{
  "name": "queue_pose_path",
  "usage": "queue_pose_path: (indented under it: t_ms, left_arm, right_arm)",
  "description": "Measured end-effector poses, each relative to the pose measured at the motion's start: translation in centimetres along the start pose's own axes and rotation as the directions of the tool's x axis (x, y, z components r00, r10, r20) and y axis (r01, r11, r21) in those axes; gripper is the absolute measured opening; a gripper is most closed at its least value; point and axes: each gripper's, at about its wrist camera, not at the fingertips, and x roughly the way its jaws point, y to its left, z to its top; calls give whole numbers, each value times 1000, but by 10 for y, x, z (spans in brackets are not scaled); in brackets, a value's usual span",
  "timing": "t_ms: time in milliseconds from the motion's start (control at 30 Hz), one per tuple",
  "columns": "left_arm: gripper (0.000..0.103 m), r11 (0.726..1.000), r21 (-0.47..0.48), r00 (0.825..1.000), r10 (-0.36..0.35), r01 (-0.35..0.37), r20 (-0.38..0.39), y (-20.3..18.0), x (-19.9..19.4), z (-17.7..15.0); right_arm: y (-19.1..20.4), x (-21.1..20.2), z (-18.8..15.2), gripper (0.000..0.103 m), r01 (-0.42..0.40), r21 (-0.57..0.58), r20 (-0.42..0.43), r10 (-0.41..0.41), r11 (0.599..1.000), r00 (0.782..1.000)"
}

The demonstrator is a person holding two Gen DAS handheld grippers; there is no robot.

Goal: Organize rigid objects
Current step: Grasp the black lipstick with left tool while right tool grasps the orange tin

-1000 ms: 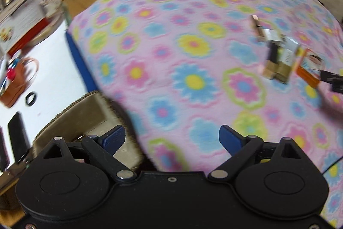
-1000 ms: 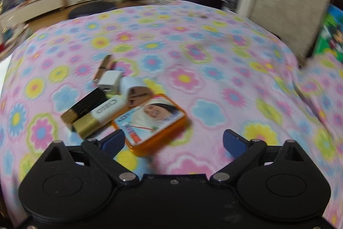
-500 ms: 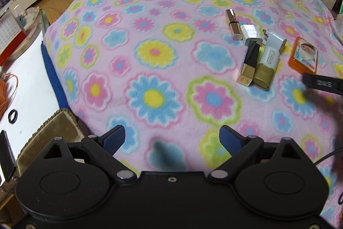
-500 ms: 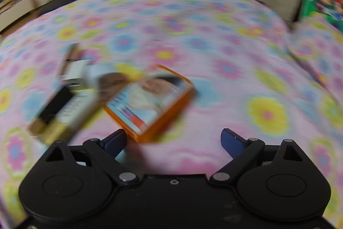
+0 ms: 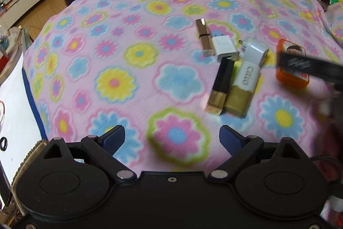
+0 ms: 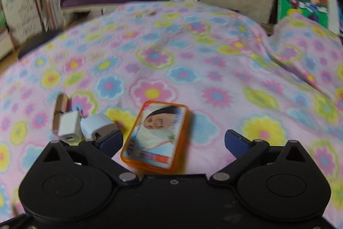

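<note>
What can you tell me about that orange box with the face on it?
The orange box is a flat rectangle with rounded corners that looks like plastic. Its lid bears a picture of a smiling, dark-haired face and some print. It lies shut and flat on the flowery blanket, lid up, apart from the white chargers. The right gripper is open around its near end, not visibly touching it.
</note>
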Motion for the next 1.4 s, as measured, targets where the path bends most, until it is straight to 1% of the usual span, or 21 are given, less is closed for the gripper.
queue_pose_path:
  t_ms: [33, 67, 100, 200, 300, 333, 433, 600, 633, 700, 767, 800, 833, 867, 900, 933, 1033, 1133, 1200, 1333, 1400]
  left_arm:
    - [92, 1000, -6, 1000, -7, 7, -1, -2, 1, 2]
    - [92, 1000, -17, 1000, -14, 14, -3, -4, 2, 4]
    - [92, 999, -35, 1000, -19, 19, -4, -5, 5, 6]
    - [92, 995, -102, 1000, -25, 23, -13, -9, 13, 12]
    - [92, 985, -173, 999, -13, 5, -45, -10, 27, 17]
    - [92, 981, -196, 998, -11, 0, -55, -9, 32, 18]
    - [97, 964, -266, 998, -15, -2, -61, -4, 42, 21]
    - [97, 940, -342, 995, -25, -11, -101, 15, 55, 29]
    - [97, 938, -344, 993, -1, -39, -115, 17, 58, 30]
    - [97, 937, -330, 988, 78, -117, -131, 20, 62, 31]
    - [96, 927, -328, 980, 140, -180, -143, 24, 65, 32]
    - [96, 921, -337, 977, 156, -198, -147, 25, 65, 32]
    - [93, 916, -349, 977, 154, -197, -147, 26, 63, 33]
    - [93, 914, -358, 979, 148, -190, -141, 25, 60, 34]
    - [93, 917, -356, 981, 144, -181, -128, 22, 56, 35]
    - [93, 925, -340, 984, 138, -168, -110, 16, 52, 36]
    - [95, 954, -266, 990, 124, -135, -60, -3, 44, 39]
    - [97, 968, -231, 995, 93, -96, -25, -16, 41, 42]
    - [97, 971, -221, 995, 89, -94, -34, -21, 46, 49]
    - [99, 965, -247, 996, 74, -85, -53, -21, 59, 60]
    - [99, 973, -220, 996, 63, -73, -56, -24, 65, 66]
  right_arm:
    - [0, 6, -1, 76, -11, -13, -22, 10, 1000, 1000]
    - [-2, 9, -3, 60, -4, -29, -14, 3, 1000, 1000]
    - [-3, 8, -5, 59, 1, -51, 17, 0, 999, 1000]
    - [-18, 8, -7, 59, -30, -63, 39, 32, 998, 999]
    - [-31, 8, -15, 59, -10, -66, 94, 16, 998, 995]
    - [-34, 7, -18, 59, -17, -64, 108, 23, 998, 994]
    - [-33, 5, -22, 59, -14, -71, 138, 23, 997, 990]
    - [-38, 3, -24, 59, -30, -59, 147, 39, 998, 988]
    - [-37, 2, -25, 59, -30, -58, 148, 38, 998, 988]
    - [-37, 2, -25, 59, -27, -60, 149, 36, 998, 988]
    - [-37, 2, -25, 59, -24, -62, 150, 33, 998, 988]
    - [-37, 2, -25, 59, -24, -61, 149, 33, 998, 988]
    - [-37, 2, -25, 59, -25, -61, 149, 34, 998, 988]
    - [-37, 2, -26, 59, -26, -60, 149, 35, 998, 988]
    - [-37, 2, -26, 59, -25, -61, 149, 34, 998, 988]
    - [-37, 2, -26, 59, -26, -61, 149, 35, 998, 988]
    - [-37, 2, -26, 59, -29, -59, 148, 37, 998, 988]
    - [-36, 2, -26, 59, -29, -59, 148, 38, 998, 988]
    - [-36, 2, -26, 59, -30, -58, 148, 38, 998, 988]
    - [-36, 2, -26, 60, -31, -59, 148, 39, 998, 988]
    - [-36, 2, -27, 62, -33, -64, 148, 42, 997, 988]
